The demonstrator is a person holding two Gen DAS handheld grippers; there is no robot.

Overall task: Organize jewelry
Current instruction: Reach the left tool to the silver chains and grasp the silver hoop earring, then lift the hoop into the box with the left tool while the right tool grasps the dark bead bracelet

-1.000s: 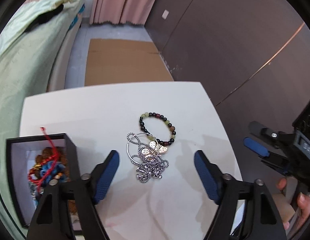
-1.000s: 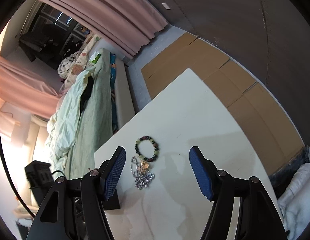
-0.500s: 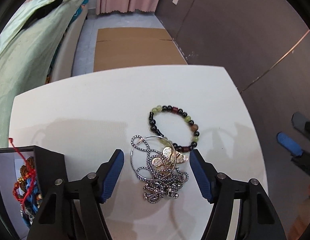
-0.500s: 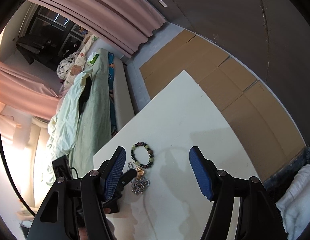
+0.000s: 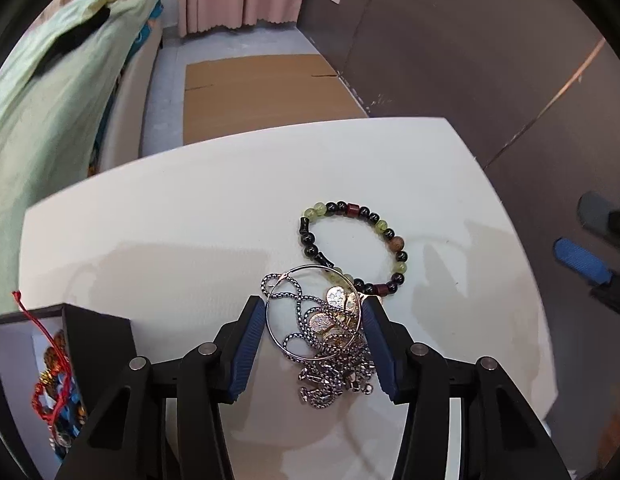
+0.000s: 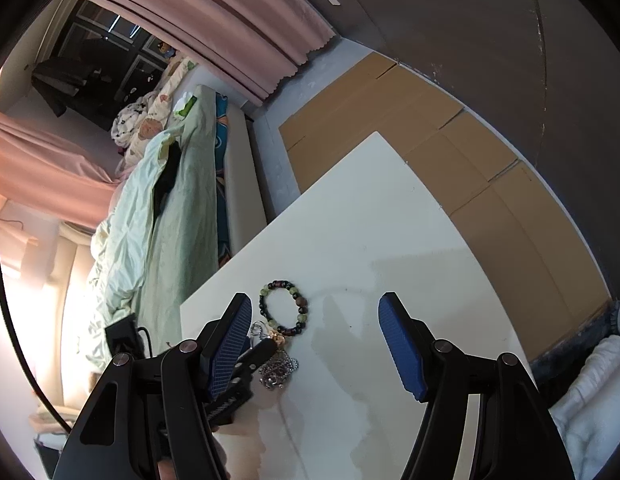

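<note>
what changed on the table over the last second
The left gripper came down over the chain pile and its fingers are closing around it; no firm grip is visible yet. The bead bracelet, the box and the open right gripper stayed put.
</note>
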